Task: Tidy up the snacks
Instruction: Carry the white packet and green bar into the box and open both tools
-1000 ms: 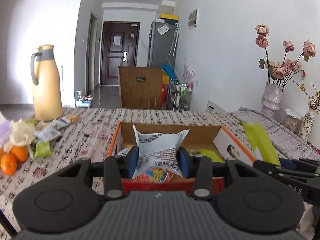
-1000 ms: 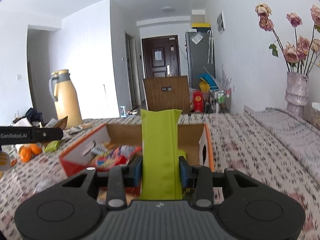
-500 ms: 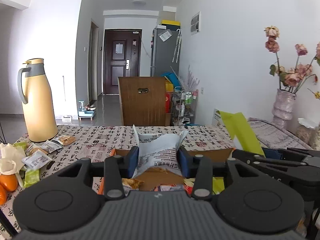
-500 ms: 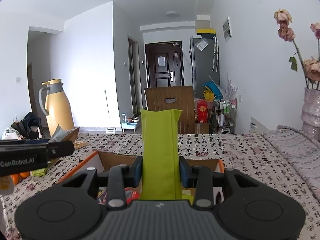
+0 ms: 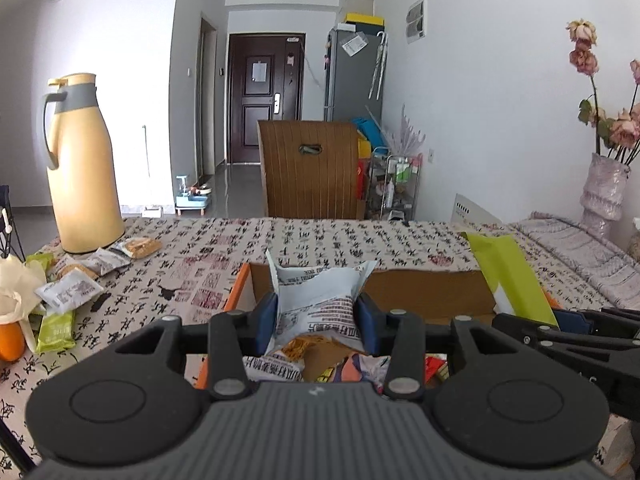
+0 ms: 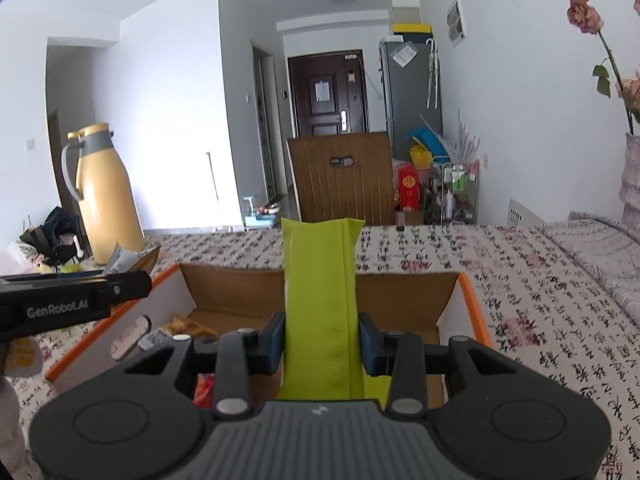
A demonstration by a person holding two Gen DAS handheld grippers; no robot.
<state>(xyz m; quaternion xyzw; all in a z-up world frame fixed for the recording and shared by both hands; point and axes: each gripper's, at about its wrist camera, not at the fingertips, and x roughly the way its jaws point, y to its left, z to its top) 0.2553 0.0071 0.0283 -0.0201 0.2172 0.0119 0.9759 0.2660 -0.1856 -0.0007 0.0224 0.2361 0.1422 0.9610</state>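
Over the open cardboard box (image 5: 424,292), left gripper (image 5: 318,316) pinching a white snack packet (image 5: 316,300) upright, right gripper (image 6: 322,338) clamped on a green packet (image 6: 320,280) just to its right. Loose snacks (image 5: 72,292) waiting far left, near the yellow thermos (image 5: 82,160). Risks: grippers colliding side by side above the box; tall packets tipping over the low orange rim if released too high.

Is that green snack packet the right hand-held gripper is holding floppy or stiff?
Probably fairly stiff: the green snack packet stands straight up above the right hand-held gripper without drooping. It likely feels light, being thin and flat. The smooth wrapper might slip.
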